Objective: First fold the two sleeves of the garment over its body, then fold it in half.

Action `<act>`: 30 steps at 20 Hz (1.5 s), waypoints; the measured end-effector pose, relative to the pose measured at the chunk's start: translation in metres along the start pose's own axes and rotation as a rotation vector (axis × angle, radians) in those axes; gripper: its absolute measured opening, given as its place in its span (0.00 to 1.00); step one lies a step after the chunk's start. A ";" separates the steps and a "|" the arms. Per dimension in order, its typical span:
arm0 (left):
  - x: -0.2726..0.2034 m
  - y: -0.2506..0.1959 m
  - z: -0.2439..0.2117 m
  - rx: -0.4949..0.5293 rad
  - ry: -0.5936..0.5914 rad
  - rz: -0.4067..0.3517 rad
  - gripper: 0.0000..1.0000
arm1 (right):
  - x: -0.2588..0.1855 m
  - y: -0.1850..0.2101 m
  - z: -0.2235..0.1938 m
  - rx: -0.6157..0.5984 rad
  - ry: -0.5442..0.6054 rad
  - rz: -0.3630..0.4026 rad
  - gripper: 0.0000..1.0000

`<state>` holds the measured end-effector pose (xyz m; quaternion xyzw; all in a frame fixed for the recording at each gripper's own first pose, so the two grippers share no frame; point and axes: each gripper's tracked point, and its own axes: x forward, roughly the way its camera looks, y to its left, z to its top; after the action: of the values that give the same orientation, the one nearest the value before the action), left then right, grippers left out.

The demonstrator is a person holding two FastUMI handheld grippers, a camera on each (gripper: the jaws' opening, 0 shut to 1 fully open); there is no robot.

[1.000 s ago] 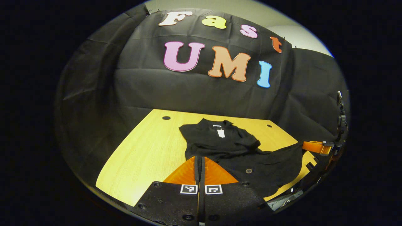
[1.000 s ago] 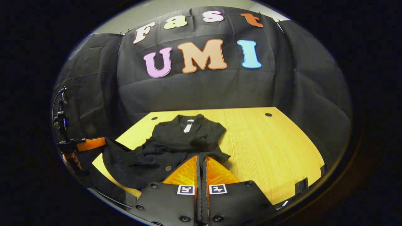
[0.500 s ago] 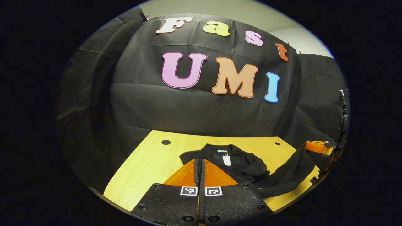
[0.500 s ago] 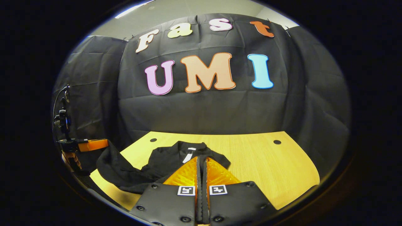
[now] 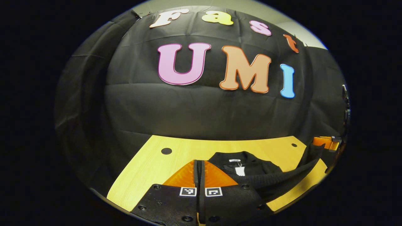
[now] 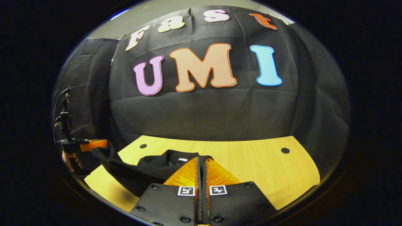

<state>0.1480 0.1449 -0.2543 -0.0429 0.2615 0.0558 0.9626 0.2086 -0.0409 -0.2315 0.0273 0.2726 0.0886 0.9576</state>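
Observation:
The black garment [image 5: 254,168] lies on the yellow wooden table [image 5: 147,166], its collar and white tag [image 5: 240,171] toward the far edge. In the left gripper view my left gripper [image 5: 199,161] has its orange fingers pressed together on the garment's lower edge. A raised band of fabric stretches from it to the right gripper [image 5: 326,142] at the far right. In the right gripper view my right gripper [image 6: 201,157] is shut, with black cloth [image 6: 150,168] wrapped over its fingertips. The left gripper [image 6: 89,144] grips the other end of that lifted edge, with a hand [image 6: 70,160] under it.
Black cloth walls the booth close behind the table. The tabletop has small dark holes [image 5: 166,151] [image 6: 285,150] near its far corners. Bare wood [image 6: 267,169] stretches to the right of the garment in the right gripper view.
Both grippers have carried the garment's lower edge up and forward toward the collar. The lower body now covers the folded sleeves, and the far wall looms closer.

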 end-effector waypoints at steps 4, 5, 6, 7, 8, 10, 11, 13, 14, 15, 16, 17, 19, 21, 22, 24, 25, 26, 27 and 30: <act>0.046 0.025 -0.008 0.069 0.010 0.121 0.00 | 0.055 -0.031 -0.003 0.008 0.053 -0.070 0.02; 0.047 0.031 -0.006 0.104 0.002 0.155 0.00 | 0.055 -0.046 -0.004 0.002 0.048 -0.139 0.25; 0.052 0.032 -0.005 0.134 -0.016 0.176 0.50 | 0.062 -0.054 0.002 0.004 0.017 -0.163 0.48; 0.058 0.031 -0.001 0.142 -0.042 0.177 1.00 | 0.066 -0.055 0.011 0.004 -0.015 -0.162 0.71; 0.053 0.026 0.008 0.128 -0.079 0.165 0.93 | 0.068 -0.056 0.017 0.001 -0.035 -0.157 0.94; 0.047 0.017 0.027 0.106 -0.114 0.151 0.95 | 0.058 -0.056 0.019 -0.018 -0.050 -0.164 0.99; 0.041 0.013 0.029 0.106 -0.117 0.144 0.94 | 0.050 -0.051 0.022 -0.024 -0.062 -0.156 0.99; 0.016 0.010 0.042 0.095 -0.153 0.144 0.93 | 0.023 -0.040 0.034 -0.033 -0.119 -0.147 0.99; 0.000 0.007 0.055 0.086 -0.190 0.139 1.00 | 0.005 -0.033 0.040 -0.031 -0.149 -0.142 0.99; -0.019 0.004 0.067 0.082 -0.228 0.135 0.93 | -0.017 -0.024 0.046 -0.025 -0.183 -0.140 0.95; -0.040 0.002 0.082 0.082 -0.280 0.131 0.93 | -0.039 -0.014 0.053 -0.019 -0.226 -0.137 0.98; -0.061 -0.001 0.096 0.081 -0.332 0.123 0.93 | -0.064 -0.004 0.062 -0.021 -0.278 -0.139 0.95; -0.101 -0.009 0.113 0.078 -0.411 0.094 0.92 | -0.109 0.012 0.076 -0.040 -0.373 -0.152 0.94; -0.132 -0.011 0.119 0.075 -0.458 0.077 0.92 | -0.151 0.027 0.075 -0.059 -0.415 -0.170 0.97; -0.145 -0.012 0.119 0.078 -0.467 0.071 0.92 | -0.163 0.039 0.073 -0.066 -0.427 -0.164 0.94; -0.171 -0.012 0.121 0.090 -0.484 0.065 0.92 | -0.185 0.056 0.068 -0.078 -0.444 -0.154 0.97; -0.182 -0.013 0.121 0.097 -0.495 0.063 0.92 | -0.195 0.062 0.063 -0.079 -0.449 -0.153 0.97; -0.191 -0.014 0.118 0.103 -0.493 0.055 0.92 | -0.203 0.067 0.059 -0.079 -0.448 -0.147 0.98; -0.199 -0.016 0.114 0.109 -0.492 0.049 0.92 | -0.212 0.073 0.052 -0.077 -0.447 -0.140 0.98; -0.225 -0.017 0.107 0.116 -0.488 0.039 0.99 | -0.237 0.084 0.040 -0.068 -0.454 -0.137 0.99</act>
<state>0.0108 0.1211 -0.0466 0.0323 0.0247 0.0678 0.9969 0.0190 -0.0026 -0.0662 -0.0042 0.0486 0.0242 0.9985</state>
